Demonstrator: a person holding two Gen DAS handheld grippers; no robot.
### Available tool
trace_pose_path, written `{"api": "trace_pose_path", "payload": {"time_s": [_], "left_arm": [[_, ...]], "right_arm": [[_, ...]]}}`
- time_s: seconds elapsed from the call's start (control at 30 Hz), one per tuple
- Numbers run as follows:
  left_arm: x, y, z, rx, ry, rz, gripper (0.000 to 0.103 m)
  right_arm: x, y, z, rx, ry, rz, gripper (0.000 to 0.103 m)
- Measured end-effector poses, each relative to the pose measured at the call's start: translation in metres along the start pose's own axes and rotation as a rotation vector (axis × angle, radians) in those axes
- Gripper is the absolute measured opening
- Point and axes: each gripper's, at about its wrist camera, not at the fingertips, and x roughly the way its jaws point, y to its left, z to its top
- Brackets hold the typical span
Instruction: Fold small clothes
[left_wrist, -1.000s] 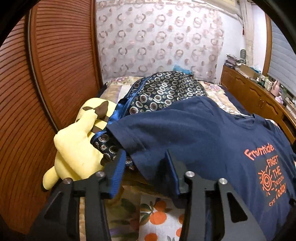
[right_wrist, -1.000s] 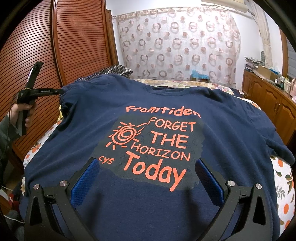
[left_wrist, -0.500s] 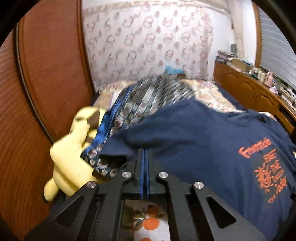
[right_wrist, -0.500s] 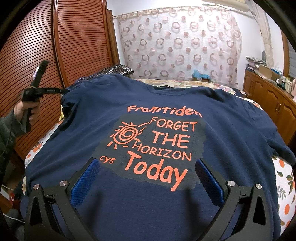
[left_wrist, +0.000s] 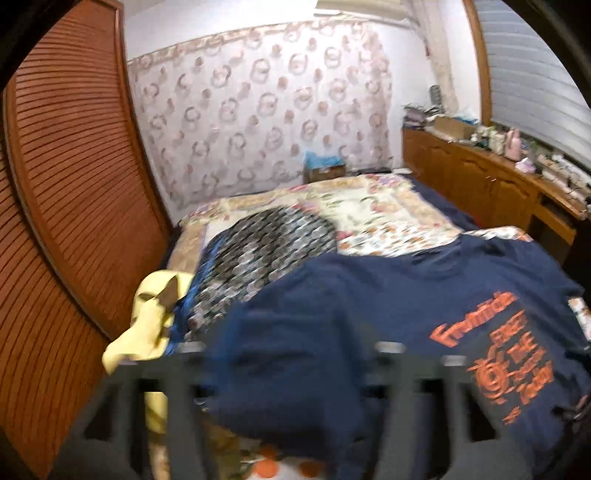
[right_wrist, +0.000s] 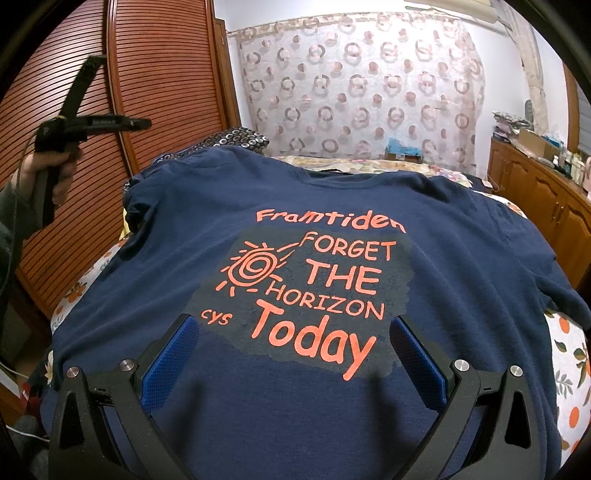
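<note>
A navy T-shirt (right_wrist: 461, 258) with orange print lies spread flat, print up, on the bed. My right gripper (right_wrist: 291, 325) hovers open over the shirt's lower part, blue pads wide apart, nothing between them. My left gripper (left_wrist: 284, 354) is blurred, its jaws opening above the shirt's (left_wrist: 369, 295) left sleeve. In the right wrist view a hand holds the left gripper (right_wrist: 142, 123) raised at the far left, clear of the cloth and holding nothing.
A yellow plush toy (left_wrist: 147, 332) and a dark patterned cushion (left_wrist: 266, 243) lie beside the left sleeve. Louvred wooden doors (left_wrist: 74, 184) run along the bed's left side. A cluttered wooden cabinet (left_wrist: 480, 177) runs along the right. The floral bedspread (left_wrist: 369, 214) extends to the curtain.
The left gripper went from half open to shut by the sleeve, then spread its jaws again while rising away from the shirt. The right gripper has kept still.
</note>
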Motion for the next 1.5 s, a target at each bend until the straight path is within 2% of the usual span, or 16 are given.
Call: {"api": "trace_pose_path", "payload": {"time_s": [0.03, 0.23, 0.3, 0.4, 0.47, 0.5, 0.67, 0.83, 1.03, 1.1, 1.13, 1.2, 1.23, 1.33, 1.37, 1.5], "left_arm": [[0.005, 0.006, -0.007, -0.002, 0.012, 0.019, 0.083], [0.045, 0.045, -0.045, -0.058, 0.125, 0.109, 0.083], [0.054, 0.052, -0.050, -0.082, 0.138, 0.093, 0.072], [0.065, 0.054, -0.052, -0.088, 0.161, 0.076, 0.050], [0.069, 0.056, -0.050, -0.103, 0.175, 0.072, 0.013], [0.068, 0.056, -0.049, -0.115, 0.176, 0.047, 0.006], [0.033, 0.038, -0.033, -0.074, 0.070, 0.044, 0.005], [-0.002, -0.011, 0.001, 0.000, -0.010, -0.046, 0.005], [-0.007, -0.087, 0.032, 0.098, -0.020, -0.169, 0.005], [-0.001, -0.107, 0.035, 0.121, 0.006, -0.202, 0.006], [0.000, -0.112, 0.036, 0.130, 0.013, -0.208, 0.012], [-0.002, -0.120, 0.032, 0.143, 0.007, -0.221, 0.033], [-0.006, -0.121, 0.030, 0.138, 0.000, -0.232, 0.050], [-0.010, -0.114, 0.021, 0.120, 0.009, -0.249, 0.076], [-0.011, -0.111, 0.016, 0.114, 0.009, -0.245, 0.080], [-0.011, -0.094, -0.014, 0.072, 0.038, -0.226, 0.080]], "right_arm": [[0.000, -0.001, 0.000, 0.000, 0.000, 0.001, 0.103], [0.001, 0.000, 0.001, -0.002, 0.002, -0.002, 0.103], [0.000, -0.001, 0.001, -0.003, 0.003, -0.002, 0.103], [0.000, 0.000, 0.000, -0.003, 0.005, -0.003, 0.103], [0.000, 0.000, 0.000, -0.003, 0.004, -0.003, 0.103], [0.000, 0.000, 0.000, -0.003, 0.004, -0.003, 0.103], [0.000, 0.001, 0.000, -0.003, 0.003, -0.001, 0.103], [0.000, 0.001, 0.000, -0.003, 0.001, -0.002, 0.103], [-0.001, 0.001, -0.001, 0.002, 0.000, 0.000, 0.103], [-0.002, 0.000, -0.001, 0.002, 0.000, 0.002, 0.103], [-0.002, 0.000, -0.001, 0.002, 0.000, 0.003, 0.103], [-0.002, -0.001, -0.001, 0.004, 0.002, 0.003, 0.103], [-0.002, -0.001, -0.001, 0.004, 0.002, 0.004, 0.103], [-0.002, -0.002, -0.001, 0.008, 0.004, 0.008, 0.103], [-0.002, -0.003, -0.001, 0.010, 0.005, 0.009, 0.103], [-0.001, -0.006, 0.000, 0.021, 0.007, 0.011, 0.103]]}}
